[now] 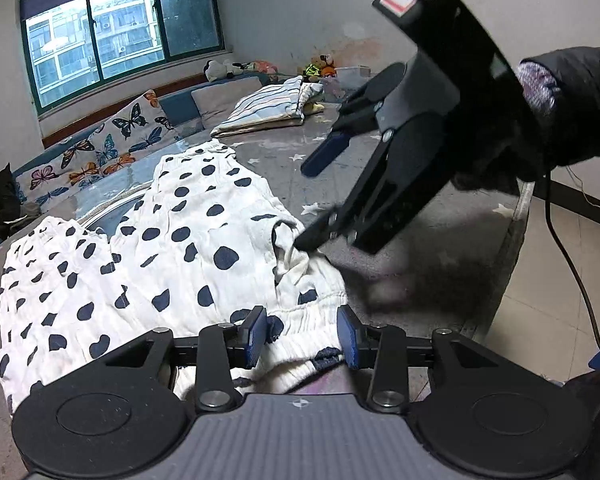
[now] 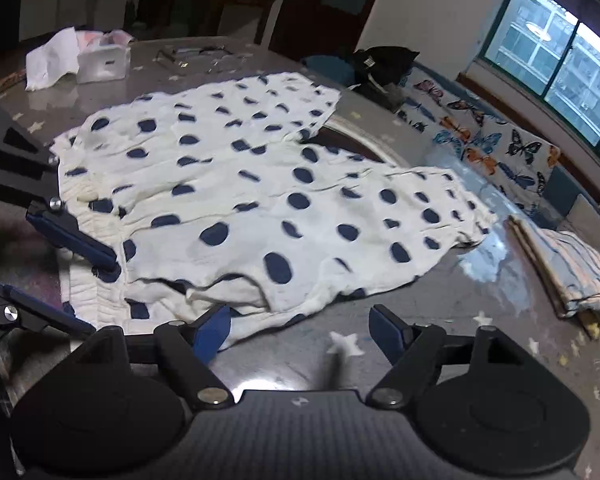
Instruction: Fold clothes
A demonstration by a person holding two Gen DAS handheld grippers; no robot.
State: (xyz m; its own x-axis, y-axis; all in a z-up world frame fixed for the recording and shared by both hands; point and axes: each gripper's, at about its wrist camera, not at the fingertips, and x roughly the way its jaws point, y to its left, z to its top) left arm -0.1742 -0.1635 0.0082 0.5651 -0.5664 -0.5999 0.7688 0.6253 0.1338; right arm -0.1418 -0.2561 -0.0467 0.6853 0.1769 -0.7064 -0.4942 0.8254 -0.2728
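A pair of white trousers with dark blue spots (image 1: 148,248) lies spread flat on a grey table (image 1: 400,264) printed with pale stars. The waistband is at the near edge and the two legs run away toward the far side, parted in a narrow V.

The left gripper (image 1: 302,334) sits low over the gathered waistband. Its blue pads (image 1: 256,330) stand a little apart with the elastic band between them, and they do not press on the cloth.

The right gripper (image 1: 306,204) comes in from the right, held by a hand in a dark sleeve (image 1: 572,100). Its jaws are spread wide. One fingertip touches a raised fold of the trousers near the waist, the other hangs free above the table. In the right wrist view, the right gripper (image 2: 300,334) has one pad just beside the near hem and the other over bare table.

Farther along the table lies a folded striped cloth (image 1: 268,108). Beyond the table, a bench with butterfly cushions (image 1: 112,140) runs under a wide window (image 1: 120,36). A white box (image 2: 104,62) and a crumpled white cloth (image 2: 50,62) sit at the table's far left end.
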